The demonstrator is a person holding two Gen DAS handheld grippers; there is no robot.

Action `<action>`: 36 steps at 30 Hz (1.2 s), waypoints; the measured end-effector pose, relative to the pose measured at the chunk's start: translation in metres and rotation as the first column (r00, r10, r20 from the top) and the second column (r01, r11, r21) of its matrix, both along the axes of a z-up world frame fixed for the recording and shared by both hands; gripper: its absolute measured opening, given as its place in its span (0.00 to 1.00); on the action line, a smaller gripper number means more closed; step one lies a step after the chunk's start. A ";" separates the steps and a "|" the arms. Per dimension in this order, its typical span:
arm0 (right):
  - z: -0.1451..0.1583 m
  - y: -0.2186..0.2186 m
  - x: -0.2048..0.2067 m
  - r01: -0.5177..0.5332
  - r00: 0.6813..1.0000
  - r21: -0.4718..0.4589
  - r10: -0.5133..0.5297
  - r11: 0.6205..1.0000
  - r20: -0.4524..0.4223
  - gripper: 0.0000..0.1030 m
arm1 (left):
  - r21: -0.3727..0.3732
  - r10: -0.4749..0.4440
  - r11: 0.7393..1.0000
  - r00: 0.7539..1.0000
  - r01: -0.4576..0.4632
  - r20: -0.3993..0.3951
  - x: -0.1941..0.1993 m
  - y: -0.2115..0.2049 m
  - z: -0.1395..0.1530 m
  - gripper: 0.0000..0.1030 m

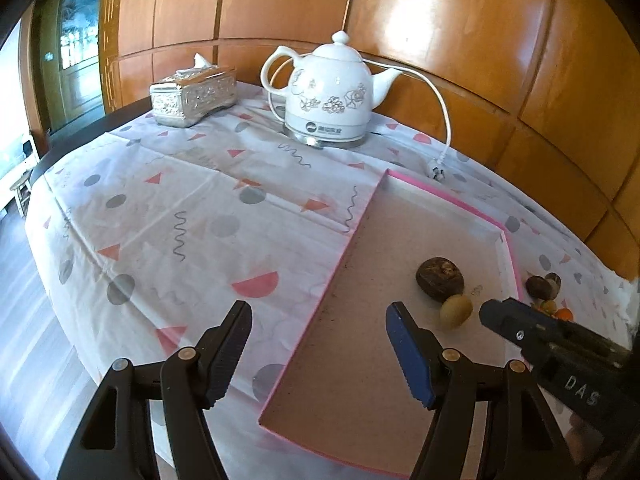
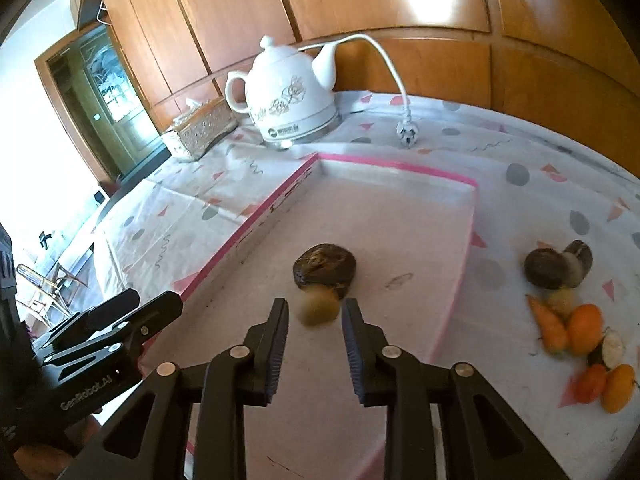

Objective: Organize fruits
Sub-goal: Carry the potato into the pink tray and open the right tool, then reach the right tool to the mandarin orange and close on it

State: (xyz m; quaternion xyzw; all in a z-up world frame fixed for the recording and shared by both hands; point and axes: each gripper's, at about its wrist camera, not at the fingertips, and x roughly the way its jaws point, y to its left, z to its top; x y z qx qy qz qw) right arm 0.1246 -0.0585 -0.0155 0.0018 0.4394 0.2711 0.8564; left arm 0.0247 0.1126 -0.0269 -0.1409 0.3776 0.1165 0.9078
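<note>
Near the tray's (image 2: 460, 248) right rim, yellow-green fruit (image 2: 318, 310) lies w/ dark fruit (image 2: 324, 269); right tongs (image 2: 315, 322) just parted, nothing pinched, drop looks done. Left tongs (image 1: 318, 338) spread, empty. Next: fetch from fruit pile (image 2: 580, 328) at desk's right edge.

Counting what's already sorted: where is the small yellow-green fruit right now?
The yellow-green fruit lies inside the pink-rimmed tray, touching the dark brown fruit, just ahead of the right tool in the right wrist view.

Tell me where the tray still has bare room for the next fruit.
The tray is bare from the dark brown fruit and yellow-green fruit back to its far rim, and along its left wall. Crowded: the fruit pile on the cloth right of it.
</note>
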 end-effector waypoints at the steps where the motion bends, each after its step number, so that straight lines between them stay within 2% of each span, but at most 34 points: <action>1: -0.001 0.001 -0.002 0.002 1.000 -0.002 -0.002 1.000 0.002 0.30 | -0.006 0.000 1.000 1.000 0.000 0.002 0.000 0.001 0.000 0.68; 5: 0.003 -0.007 -0.008 0.019 1.000 -0.015 -0.018 1.000 0.022 0.31 | -0.027 -0.007 1.000 1.000 0.007 0.004 0.000 -0.002 -0.002 0.68; 10: 0.011 -0.030 -0.013 0.102 0.994 0.011 -0.102 0.995 0.034 0.31 | -0.017 -0.018 1.000 1.000 0.018 0.004 -0.001 -0.007 -0.001 0.68; 16: 0.014 -0.063 -0.020 0.196 0.980 -0.002 -0.196 0.981 0.047 0.31 | -0.009 -0.055 0.998 0.998 0.055 0.007 -0.001 -0.018 0.003 0.68; 30: 0.018 -0.150 -0.037 0.396 0.916 -0.026 -0.393 0.918 0.077 0.31 | 0.063 -0.193 0.979 0.981 0.192 0.005 -0.002 -0.066 0.011 0.68; 36: 0.017 -0.177 -0.041 0.442 0.895 -0.057 -0.436 0.895 0.091 0.31 | 0.068 -0.241 0.968 0.970 0.241 -0.008 0.001 -0.081 0.009 0.68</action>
